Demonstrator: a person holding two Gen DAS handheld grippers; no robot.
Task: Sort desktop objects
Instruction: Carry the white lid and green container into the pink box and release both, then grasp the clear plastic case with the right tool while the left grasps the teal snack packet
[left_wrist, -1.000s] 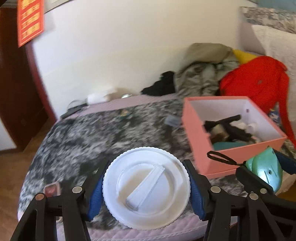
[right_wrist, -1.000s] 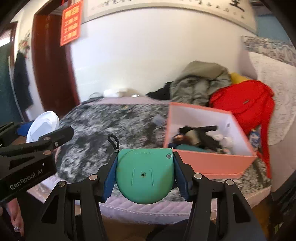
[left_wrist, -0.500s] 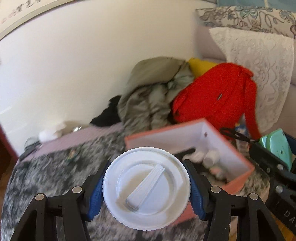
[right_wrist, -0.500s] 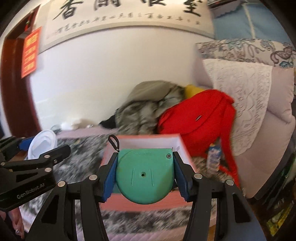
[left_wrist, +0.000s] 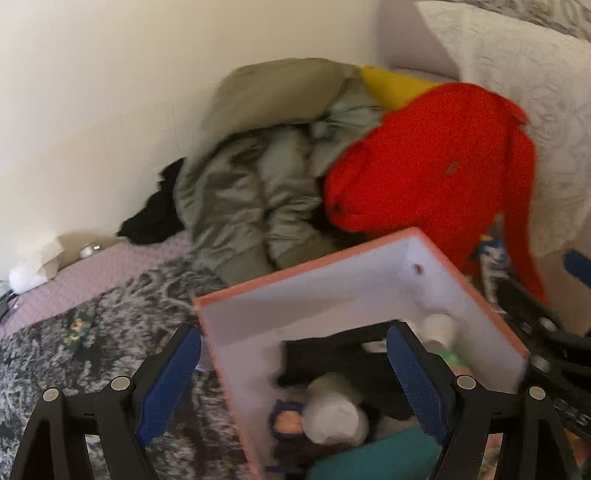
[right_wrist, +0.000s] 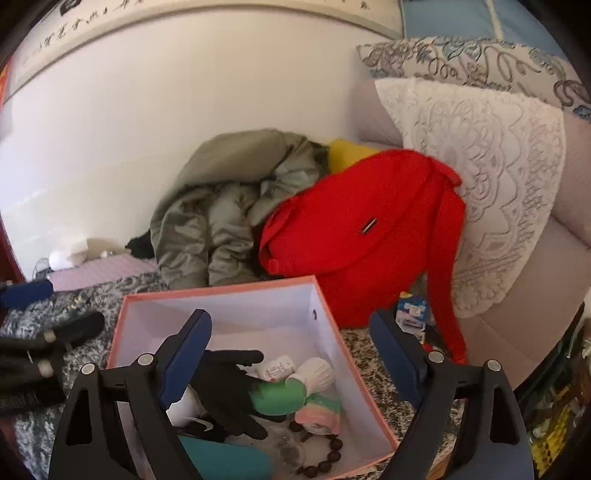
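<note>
A pink box (left_wrist: 388, 254) (right_wrist: 221, 291) with white inner walls sits on the grey patterned bedspread (left_wrist: 92, 343). It holds a black glove (right_wrist: 229, 384), a white cap (left_wrist: 336, 417), a green item (right_wrist: 277, 397), a teal object (right_wrist: 225, 459), a bead bracelet (right_wrist: 325, 458) and other small things. My left gripper (left_wrist: 295, 384) is open and empty over the box's left part. My right gripper (right_wrist: 291, 358) is open and empty over the box.
A red backpack (right_wrist: 362, 236), an olive jacket (right_wrist: 221, 221) and a lace pillow (right_wrist: 491, 184) lie behind the box against the wall. A small blue carton (right_wrist: 412, 314) stands right of the box.
Both grippers moved over the pink box and opened. The white lid left the left gripper and the green disc left the right gripper.
</note>
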